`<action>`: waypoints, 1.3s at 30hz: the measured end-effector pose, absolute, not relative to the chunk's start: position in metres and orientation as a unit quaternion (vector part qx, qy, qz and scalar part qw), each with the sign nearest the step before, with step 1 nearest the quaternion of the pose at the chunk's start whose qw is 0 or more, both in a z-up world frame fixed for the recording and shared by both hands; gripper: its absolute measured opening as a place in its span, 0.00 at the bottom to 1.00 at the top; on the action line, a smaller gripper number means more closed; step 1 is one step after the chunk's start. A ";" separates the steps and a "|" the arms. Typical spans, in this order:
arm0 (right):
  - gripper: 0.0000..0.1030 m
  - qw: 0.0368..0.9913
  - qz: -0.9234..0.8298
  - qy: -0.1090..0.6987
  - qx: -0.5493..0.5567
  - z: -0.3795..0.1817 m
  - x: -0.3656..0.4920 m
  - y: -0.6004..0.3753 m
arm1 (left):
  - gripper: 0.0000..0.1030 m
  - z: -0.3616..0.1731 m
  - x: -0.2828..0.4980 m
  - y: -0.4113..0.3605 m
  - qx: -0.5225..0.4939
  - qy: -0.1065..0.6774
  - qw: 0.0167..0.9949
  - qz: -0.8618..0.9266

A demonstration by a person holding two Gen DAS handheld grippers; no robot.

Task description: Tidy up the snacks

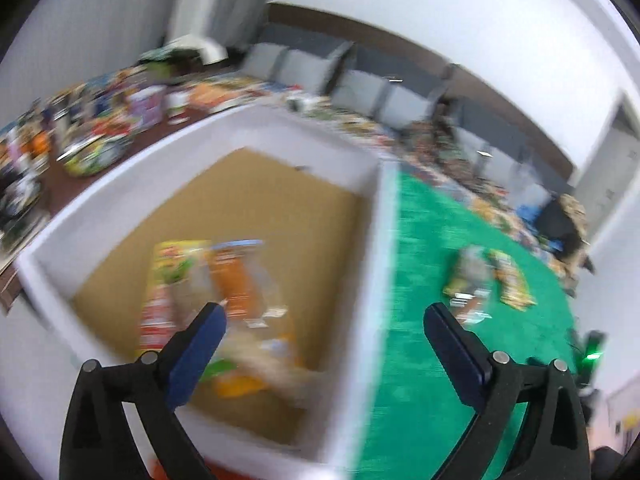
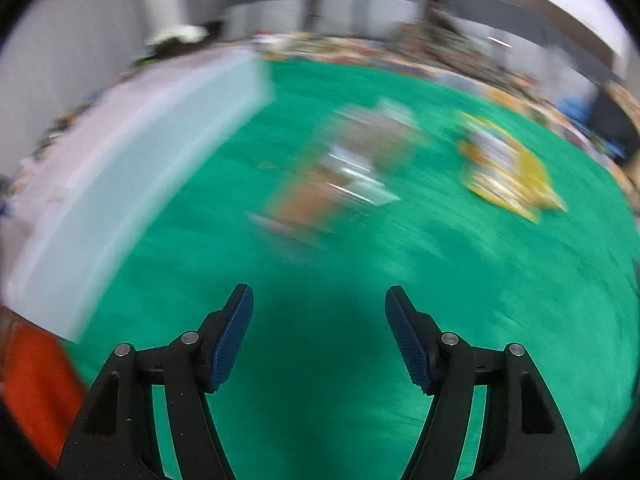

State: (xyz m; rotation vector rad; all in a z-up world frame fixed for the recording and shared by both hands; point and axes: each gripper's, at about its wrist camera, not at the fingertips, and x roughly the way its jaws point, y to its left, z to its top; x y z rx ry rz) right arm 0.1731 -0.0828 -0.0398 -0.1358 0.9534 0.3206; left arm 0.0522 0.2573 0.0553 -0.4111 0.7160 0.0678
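A white box (image 1: 382,240) with a tan floor holds several snack packets (image 1: 224,300), among them a yellow-red one and an orange one. My left gripper (image 1: 326,316) is open and empty above the box's right wall. On the green cloth (image 1: 424,280) lie a clear packet (image 1: 470,280) and a yellow packet (image 1: 510,280). In the blurred right wrist view my right gripper (image 2: 320,296) is open and empty over the green cloth (image 2: 320,340), short of the clear orange-ended packet (image 2: 340,176) and the yellow packet (image 2: 506,168). The white box's wall (image 2: 120,184) is at the left.
Many more snacks (image 1: 108,120) crowd the brown table behind the box, and more line the cloth's far edge (image 1: 460,160). Grey chairs (image 1: 360,84) stand along the back wall. An orange thing (image 2: 32,380) is at the right wrist view's lower left.
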 end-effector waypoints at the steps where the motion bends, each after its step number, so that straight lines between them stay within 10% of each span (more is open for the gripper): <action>1: 0.70 0.876 0.128 0.461 -0.060 -0.048 0.174 -0.110 | 0.97 0.060 0.056 0.241 -0.194 0.345 0.918 0.013; 13: 0.75 0.890 -0.001 0.457 0.005 -0.080 0.188 -0.262 | 1.00 -0.018 0.138 0.064 -0.106 0.447 0.883 -0.095; 39: 0.88 0.896 -0.008 0.444 0.002 -0.085 0.182 -0.258 | 1.00 -0.090 0.174 0.039 0.002 0.459 0.887 -0.035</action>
